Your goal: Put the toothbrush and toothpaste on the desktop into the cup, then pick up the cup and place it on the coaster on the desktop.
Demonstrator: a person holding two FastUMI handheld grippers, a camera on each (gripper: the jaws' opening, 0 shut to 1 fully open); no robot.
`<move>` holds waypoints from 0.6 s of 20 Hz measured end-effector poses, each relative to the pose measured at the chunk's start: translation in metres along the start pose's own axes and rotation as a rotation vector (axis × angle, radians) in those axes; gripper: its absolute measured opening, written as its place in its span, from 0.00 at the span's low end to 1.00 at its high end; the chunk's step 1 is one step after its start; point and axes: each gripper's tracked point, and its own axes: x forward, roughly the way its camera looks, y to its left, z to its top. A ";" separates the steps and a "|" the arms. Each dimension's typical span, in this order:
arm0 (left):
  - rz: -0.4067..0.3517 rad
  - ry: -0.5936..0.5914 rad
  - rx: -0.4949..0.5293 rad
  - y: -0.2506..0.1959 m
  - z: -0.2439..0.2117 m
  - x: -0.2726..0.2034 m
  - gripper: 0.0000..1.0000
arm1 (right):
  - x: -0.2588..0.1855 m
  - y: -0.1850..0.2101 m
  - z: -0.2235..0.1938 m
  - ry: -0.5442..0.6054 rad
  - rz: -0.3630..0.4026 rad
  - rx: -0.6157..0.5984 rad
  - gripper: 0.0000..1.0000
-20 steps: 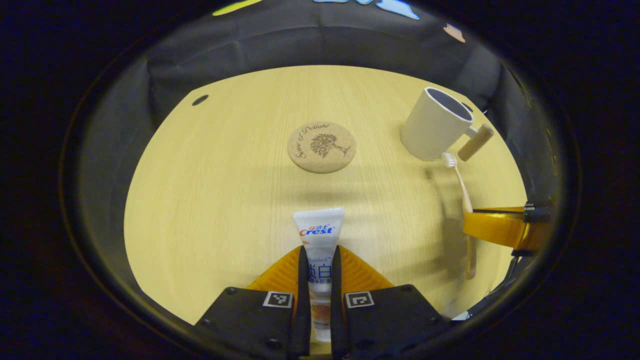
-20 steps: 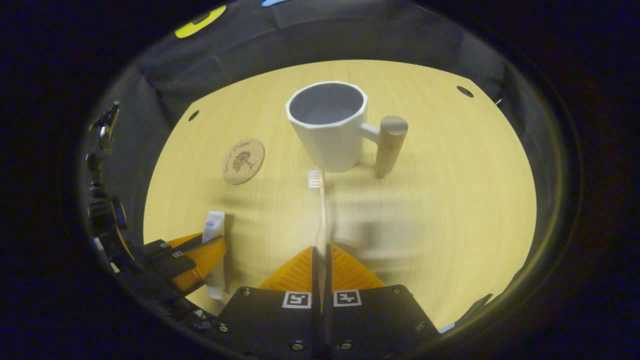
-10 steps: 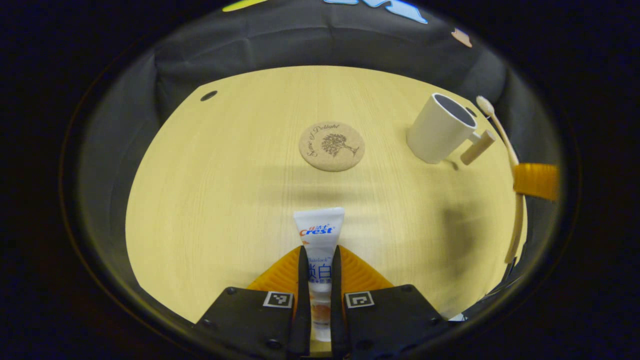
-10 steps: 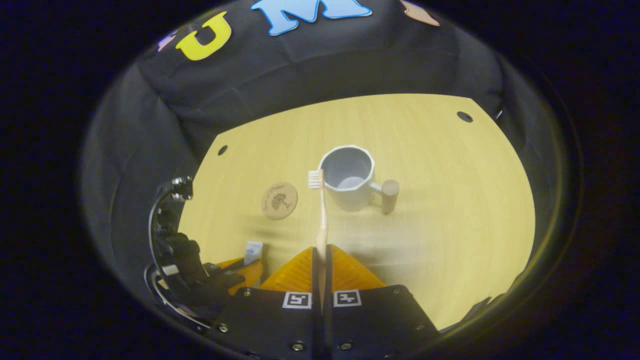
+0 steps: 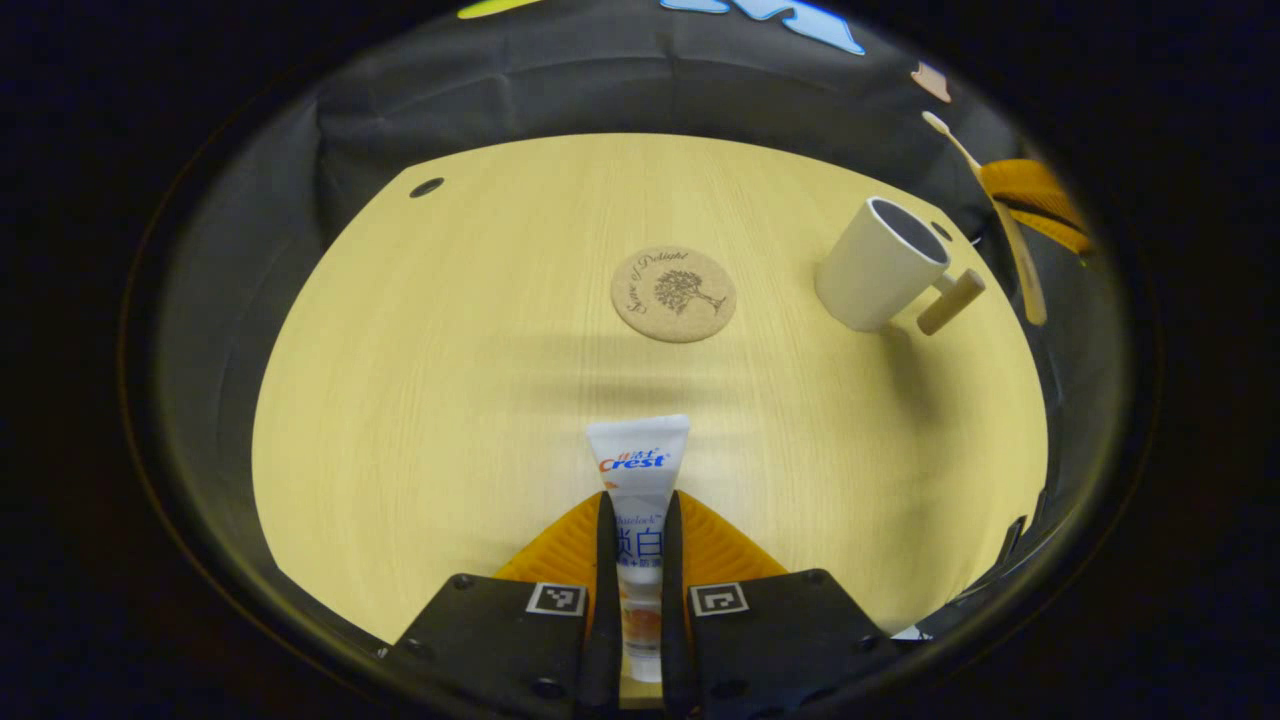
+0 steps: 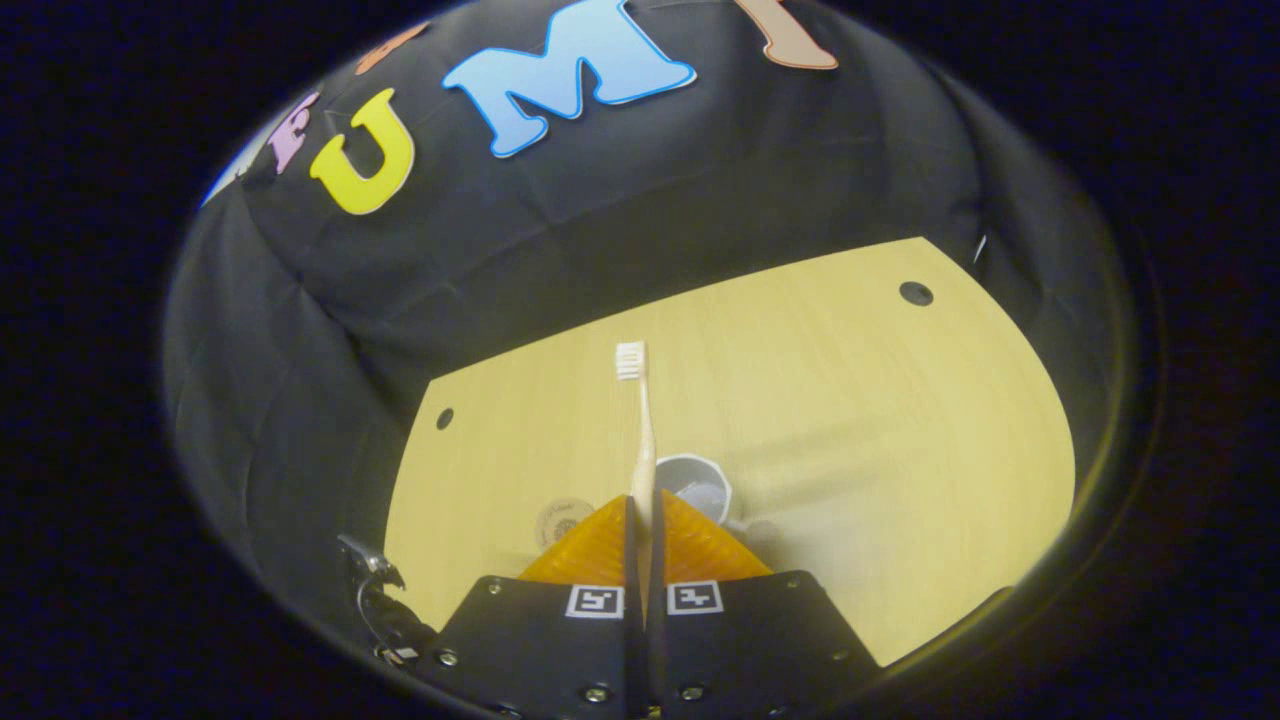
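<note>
My left gripper (image 5: 634,530) is shut on the white toothpaste tube (image 5: 637,470), which sticks forward low over the wooden desktop (image 5: 450,350). The round cork coaster (image 5: 673,294) lies ahead of it. To the right stands the white cup (image 5: 880,262) with a wooden handle. My right gripper (image 6: 640,520) is shut on the wooden toothbrush (image 6: 640,440), bristles pointing forward, held high above the desk. Far below its fingers sits the cup (image 6: 695,485), with the coaster (image 6: 562,520) to its left. In the left gripper view the right gripper (image 5: 1030,195) and toothbrush (image 5: 985,195) hang above the cup.
Small dark holes mark the desktop's far corners (image 5: 426,187) (image 6: 914,293). The black cloth wall (image 6: 600,220) closes off the back and sides of the desk. Bare wood lies left of the coaster.
The right gripper has risen high off the desk with the toothbrush, so the cup shrinks beneath it. The left gripper holds the toothpaste and has barely moved.
</note>
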 end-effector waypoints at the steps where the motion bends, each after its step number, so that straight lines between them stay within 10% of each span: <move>1: 0.001 0.002 -0.001 0.001 0.000 -0.001 0.24 | 0.006 0.000 0.006 -0.012 0.002 0.014 0.02; 12: 0.008 0.019 -0.008 0.010 0.004 -0.013 0.24 | 0.085 -0.016 0.030 -0.148 -0.034 -0.009 0.02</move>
